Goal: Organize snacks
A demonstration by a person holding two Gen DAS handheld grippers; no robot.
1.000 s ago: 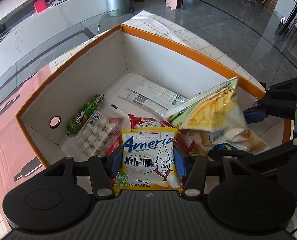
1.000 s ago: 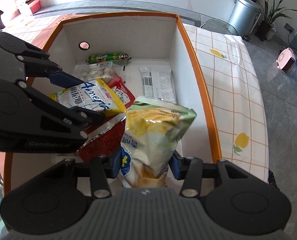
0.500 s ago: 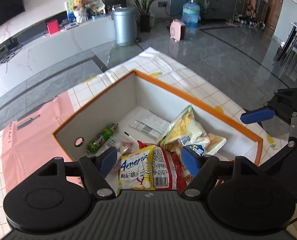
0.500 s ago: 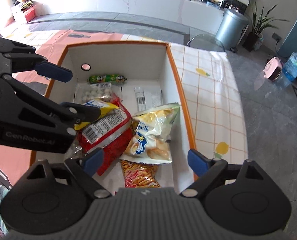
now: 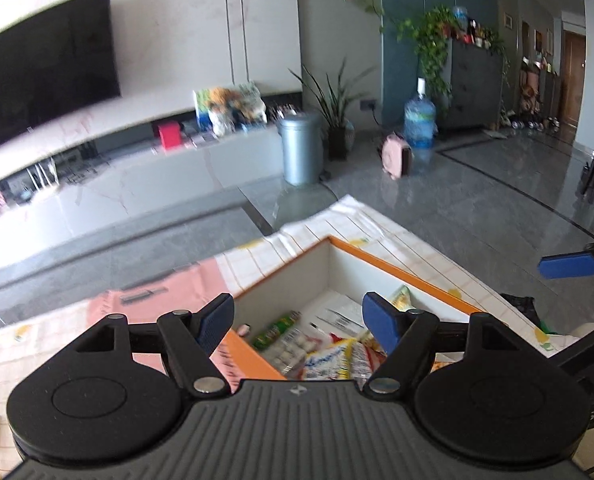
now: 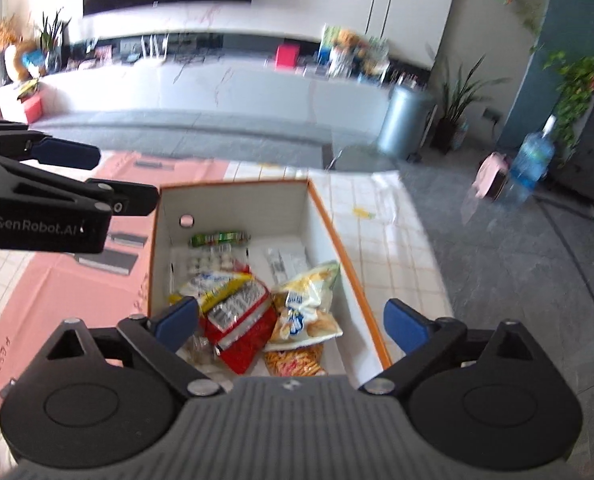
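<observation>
An orange-rimmed white box [image 6: 337,236] sits on the table and holds several snacks. Among them are a yellow biscuit packet [image 6: 217,284], a red packet [image 6: 241,332], a yellow-green chip bag [image 6: 309,300] and a green sausage [image 6: 219,238]. My right gripper [image 6: 293,324] hovers above the box's near end with its jaws opening and nothing between them. My left gripper [image 5: 297,318] is open and empty, above the box's [image 5: 397,272] near left corner. The left gripper [image 6: 127,178] also shows at the left of the right wrist view.
The box rests on a white checked tablecloth [image 6: 385,248] beside a pink mat [image 6: 57,292]. Past the table's far edge lie grey floor, a metal bin [image 5: 301,146], a water bottle [image 5: 419,124] and a long low cabinet [image 5: 137,176].
Both grippers released their packets, the yellow one and the chip bag, which now lie in the box. Both jaws widened, and both grippers rose, drew back and tilted upward.
</observation>
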